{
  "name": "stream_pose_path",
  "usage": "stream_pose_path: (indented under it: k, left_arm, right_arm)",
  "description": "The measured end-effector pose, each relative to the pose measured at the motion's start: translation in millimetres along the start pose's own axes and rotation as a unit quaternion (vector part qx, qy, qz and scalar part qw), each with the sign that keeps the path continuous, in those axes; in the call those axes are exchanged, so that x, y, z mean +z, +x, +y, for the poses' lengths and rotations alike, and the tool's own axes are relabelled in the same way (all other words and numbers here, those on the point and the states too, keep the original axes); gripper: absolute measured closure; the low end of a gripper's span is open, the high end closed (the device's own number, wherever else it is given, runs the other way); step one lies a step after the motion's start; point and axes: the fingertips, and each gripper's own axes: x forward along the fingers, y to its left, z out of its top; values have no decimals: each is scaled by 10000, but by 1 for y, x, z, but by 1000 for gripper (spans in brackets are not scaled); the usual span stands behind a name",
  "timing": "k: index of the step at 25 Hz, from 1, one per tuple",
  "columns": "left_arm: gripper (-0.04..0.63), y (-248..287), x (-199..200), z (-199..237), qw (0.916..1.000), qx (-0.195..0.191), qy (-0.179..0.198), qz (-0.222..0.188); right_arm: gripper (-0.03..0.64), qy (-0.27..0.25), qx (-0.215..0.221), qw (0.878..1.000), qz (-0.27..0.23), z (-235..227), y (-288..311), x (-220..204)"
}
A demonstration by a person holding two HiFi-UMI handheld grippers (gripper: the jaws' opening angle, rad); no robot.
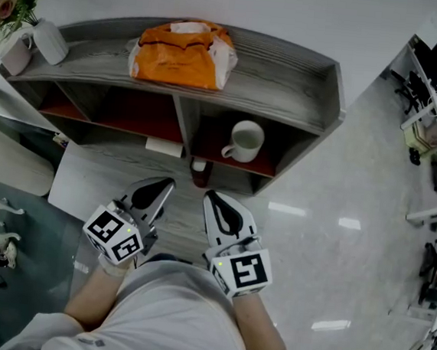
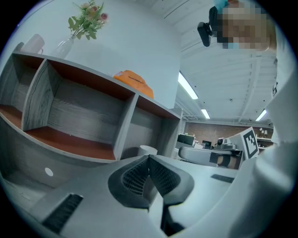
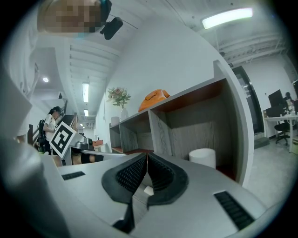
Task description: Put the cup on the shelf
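One cup (image 1: 246, 141) shelved, seemingly beyond fingers (image 1: 226, 213)

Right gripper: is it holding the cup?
No, the right gripper has its jaws together on nothing, while the cup stands apart from it inside a compartment of the shelf.

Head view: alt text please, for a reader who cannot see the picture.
A white mug stands in the right-hand compartment of a grey wooden shelf, seen from steeply above. Nearer the camera, the left gripper and right gripper are held side by side, both shut and empty. An orange bag lies on the shelf's top.
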Motion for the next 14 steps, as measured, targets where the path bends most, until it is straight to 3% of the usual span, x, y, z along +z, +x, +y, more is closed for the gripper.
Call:
stream_pose_path:
  k: [14]
  left_arm:
    - [578, -1, -3, -5, 10000, -16, 61, 40]
  right_arm:
    - [595, 11, -55, 10000, 11, -3, -4, 2]
